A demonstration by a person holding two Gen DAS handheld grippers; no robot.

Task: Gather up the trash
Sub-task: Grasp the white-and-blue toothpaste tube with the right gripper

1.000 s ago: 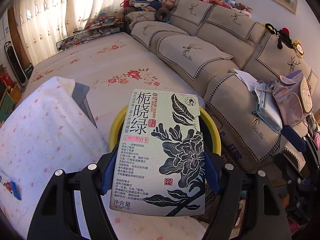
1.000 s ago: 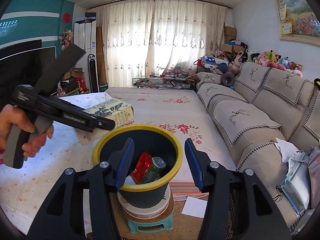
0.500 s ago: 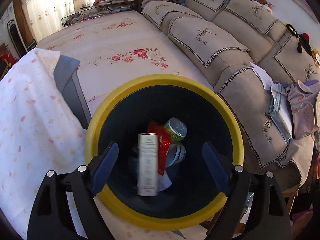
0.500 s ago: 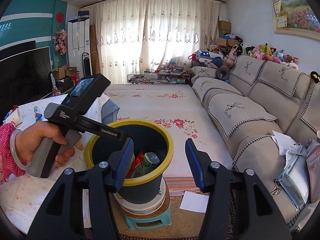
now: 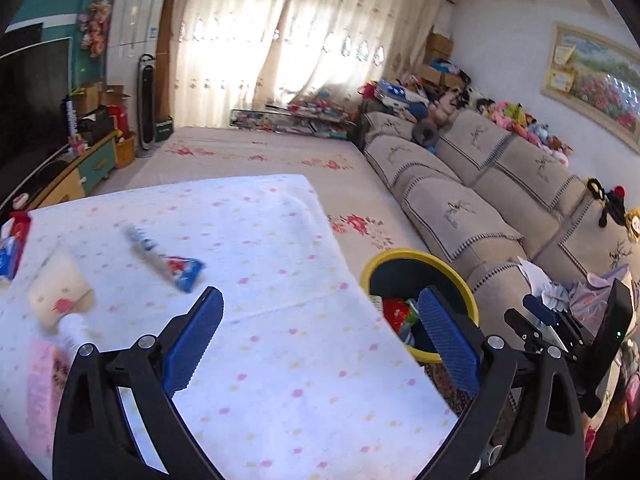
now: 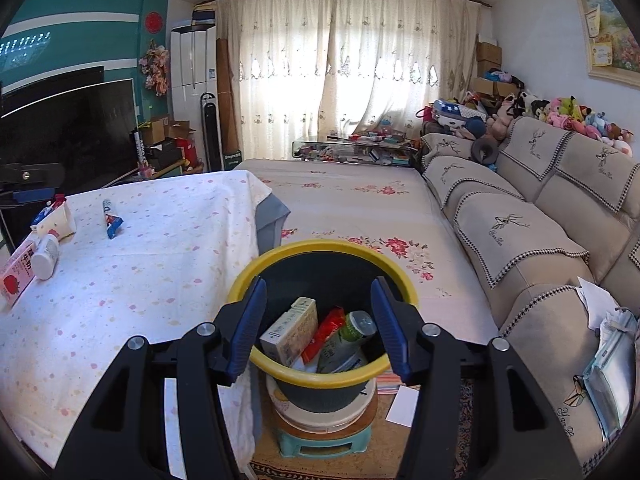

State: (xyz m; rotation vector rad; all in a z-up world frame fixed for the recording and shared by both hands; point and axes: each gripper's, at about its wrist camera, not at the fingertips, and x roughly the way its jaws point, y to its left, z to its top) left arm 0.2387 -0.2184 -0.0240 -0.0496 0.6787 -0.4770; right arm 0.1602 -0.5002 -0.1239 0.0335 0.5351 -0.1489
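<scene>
Your big desk (image 6: 160,280) has a white spotty cloth on it, and the long sofa (image 6: 540,220) runs down the other side of the room. The trash bin (image 6: 280,258) with the yellow rim sits just past the desk's edge, low down on a small stool (image 6: 320,442). There is open floor between the desk and the sofa.

Your right claw (image 6: 318,320) hangs over the bin with its fingers apart and nothing in them. Only this view looks down inside: a tea box (image 6: 290,330), a red wrapper (image 6: 324,332) and a green bottle (image 6: 348,336) lie in there.

Your left claw (image 5: 320,340) is over the desk, wide apart and holding nothing. From it you see just a slice of the bin (image 5: 416,258), and your right claw (image 5: 560,328) off to the side.

More trash waits near the far desk edge: a blue tube (image 6: 110,220), a paper cup (image 6: 60,220), a small white bottle (image 6: 45,258) and a pink carton (image 6: 16,276). The desk's middle is bare cloth.
</scene>
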